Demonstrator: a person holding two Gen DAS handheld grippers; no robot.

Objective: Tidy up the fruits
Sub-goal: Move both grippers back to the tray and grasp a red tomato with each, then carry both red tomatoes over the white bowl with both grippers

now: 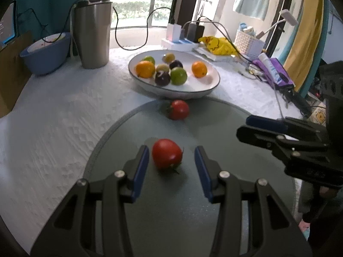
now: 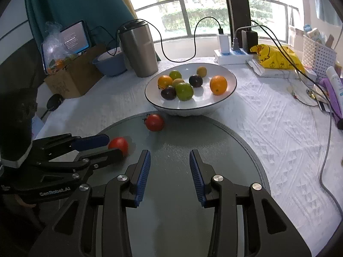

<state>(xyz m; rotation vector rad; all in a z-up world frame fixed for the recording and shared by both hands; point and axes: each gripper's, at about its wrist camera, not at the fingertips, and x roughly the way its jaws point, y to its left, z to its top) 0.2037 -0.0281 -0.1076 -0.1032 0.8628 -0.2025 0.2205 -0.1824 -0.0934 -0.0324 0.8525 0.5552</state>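
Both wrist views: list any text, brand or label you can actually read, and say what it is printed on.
"GenRobot.AI": white lettering on the left gripper body, right wrist view.
Tablet screen: white text lines, too small to read.
White tube at the right edge: print blurred.
Yellow bag: duck drawings, no readable words.

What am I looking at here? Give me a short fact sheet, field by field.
Setting: white textured tablecloth
Round grey mat: two tomatoes
Near tomato: between the open left gripper fingers, not yet gripped
Far tomato: beside the bowl
White bowl: oranges, green and dark fruits
Right gripper: open, empty, over the mat
Behind: steel tumbler
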